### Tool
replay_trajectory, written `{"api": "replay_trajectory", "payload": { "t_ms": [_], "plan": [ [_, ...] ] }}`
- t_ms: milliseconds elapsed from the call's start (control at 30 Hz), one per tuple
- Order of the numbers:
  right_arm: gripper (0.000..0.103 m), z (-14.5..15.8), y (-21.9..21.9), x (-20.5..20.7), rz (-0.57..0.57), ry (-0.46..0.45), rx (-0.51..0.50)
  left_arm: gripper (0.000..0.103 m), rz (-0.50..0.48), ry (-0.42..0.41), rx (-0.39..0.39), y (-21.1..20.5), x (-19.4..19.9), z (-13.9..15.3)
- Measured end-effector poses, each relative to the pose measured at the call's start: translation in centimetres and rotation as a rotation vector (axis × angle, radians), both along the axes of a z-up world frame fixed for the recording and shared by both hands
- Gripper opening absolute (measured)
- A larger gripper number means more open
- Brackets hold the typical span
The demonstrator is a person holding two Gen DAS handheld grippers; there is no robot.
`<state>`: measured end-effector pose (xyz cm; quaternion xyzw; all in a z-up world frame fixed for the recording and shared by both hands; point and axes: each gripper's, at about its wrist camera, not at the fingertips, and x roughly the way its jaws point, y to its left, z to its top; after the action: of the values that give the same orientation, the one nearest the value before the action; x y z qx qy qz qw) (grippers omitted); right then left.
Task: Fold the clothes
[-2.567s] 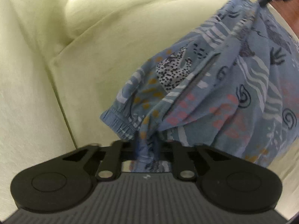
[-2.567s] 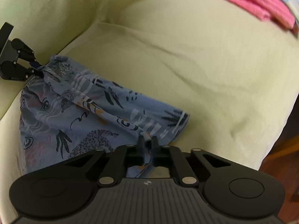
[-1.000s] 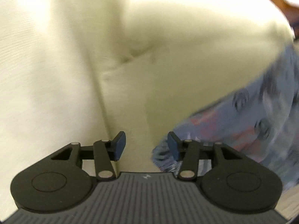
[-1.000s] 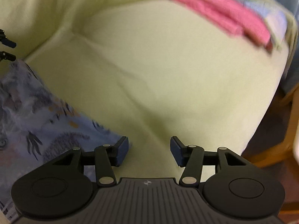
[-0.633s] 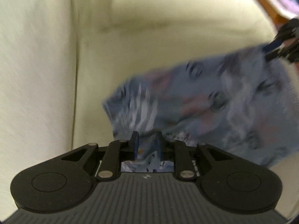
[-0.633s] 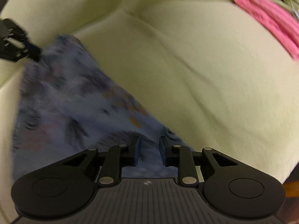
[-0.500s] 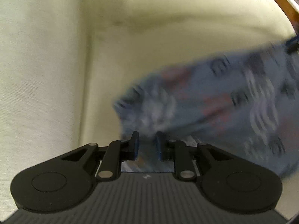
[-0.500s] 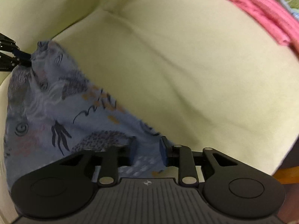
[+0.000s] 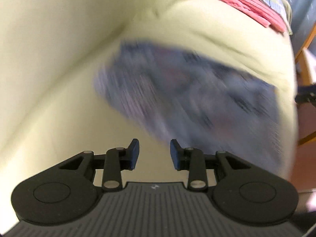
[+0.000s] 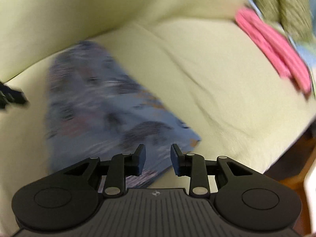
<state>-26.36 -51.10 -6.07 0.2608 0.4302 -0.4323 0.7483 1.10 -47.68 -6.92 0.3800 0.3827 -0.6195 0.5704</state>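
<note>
1. Lying flat on the pale sofa cushion (image 10: pixel 207 75), the blue patterned garment (image 10: pixel 94 106) is blurred; its fold state is unclear.
2. Left gripper (image 9: pixel 154 151) gapes, gripping nothing, beside the garment's edge.
3. Right gripper (image 10: pixel 158 159) likewise gapes empty, above its near corner, apparently released or reaching.
4. Pink folded cloth (image 10: pixel 276 59) rests well apart, probably sorted aside.

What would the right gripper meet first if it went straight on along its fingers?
Most likely the blue patterned garment lying on the pale yellow-green sofa cushion. The right gripper is open, its fingers pointing over the garment's near corner. Motion blur leaves depth unclear; it could graze bare cushion past that edge.
</note>
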Motion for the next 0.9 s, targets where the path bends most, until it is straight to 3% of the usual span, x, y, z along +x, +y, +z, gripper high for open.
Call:
{"api": "replay_trajectory", "payload": {
  "t_ms": [67,133,200,267,367,433,600,800,833,867,900],
  "plan": [
    [0.038,1.2,2.5,1.3,0.129,0.02,-0.018,0.03,0.047,0.045,0.029,3.8,-1.6,-0.8],
    [0.037,0.3,4.6,3.2,0.323,0.072,0.018,0.03,0.07,0.05,0.039,6.4,-3.2,-1.9],
    [0.037,-1.4,6.7,4.7,0.573,0.144,0.004,0.03,0.078,0.034,0.026,8.2,-4.9,-3.4],
    [0.037,-3.4,8.9,5.1,0.835,0.185,-0.084,0.03,0.091,0.018,-0.009,9.2,-6.1,-4.8],
    [0.035,-5.5,9.8,3.6,0.964,0.18,-0.241,0.03,0.144,0.019,-0.066,9.7,-8.0,-6.8],
    [0.035,-7.0,10.4,2.7,1.049,0.175,-0.346,0.033,0.16,0.01,-0.155,10.4,-9.1,-7.3],
    [0.036,-10.6,11.9,0.3,1.254,0.161,-0.616,0.034,0.17,-0.068,-0.332,12.2,-10.9,-8.8],
    [0.034,-14.8,13.7,-2.6,1.487,0.139,-0.95,0.034,0.204,-0.194,-0.474,15.0,-14.2,-9.9],
    [0.031,-15.6,14.0,-3.0,1.525,0.134,-1.007,0.034,0.216,-0.194,-0.495,15.7,-14.9,-9.9],
    [0.011,-16.2,14.2,-3.4,1.553,0.128,-1.052,0.034,0.219,-0.214,-0.508,16.3,-15.9,-9.8],
    [0.0,-15.9,14.2,-3.3,1.515,0.105,-1.009,0.034,0.211,-0.271,-0.508,16.6,-17.2,-9.4]
  ]
}}
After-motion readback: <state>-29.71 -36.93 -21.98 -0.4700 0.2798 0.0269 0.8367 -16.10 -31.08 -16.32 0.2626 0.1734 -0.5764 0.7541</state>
